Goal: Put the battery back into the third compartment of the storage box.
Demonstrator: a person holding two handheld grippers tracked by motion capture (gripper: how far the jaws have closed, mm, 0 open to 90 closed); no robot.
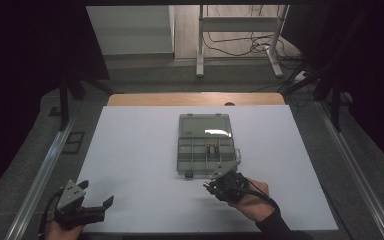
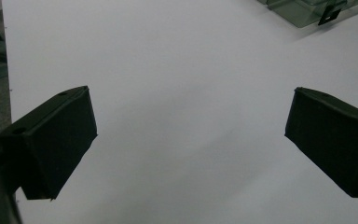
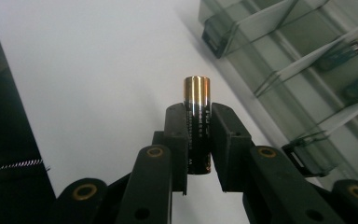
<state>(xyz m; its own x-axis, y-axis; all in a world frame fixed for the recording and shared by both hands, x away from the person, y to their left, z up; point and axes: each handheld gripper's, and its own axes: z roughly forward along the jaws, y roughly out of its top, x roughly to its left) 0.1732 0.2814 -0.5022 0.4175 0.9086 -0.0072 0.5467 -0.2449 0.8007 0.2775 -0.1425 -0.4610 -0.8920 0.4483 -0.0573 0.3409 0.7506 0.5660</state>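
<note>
Battery clamped upright in right tongs; its print too blurred to read.
Left tongs apart, empty; box just beyond right tongs.

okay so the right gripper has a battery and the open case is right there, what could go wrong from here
1. The battery is pinched only along its lower body by the right gripper, copper end sticking out; a knock on a divider could tilt it or slip it loose.
2. The clear case lies unheld, with the left gripper open and well away, so a nudge might slide it.
3. The compartments are narrow; it could land in the wrong one.
</note>
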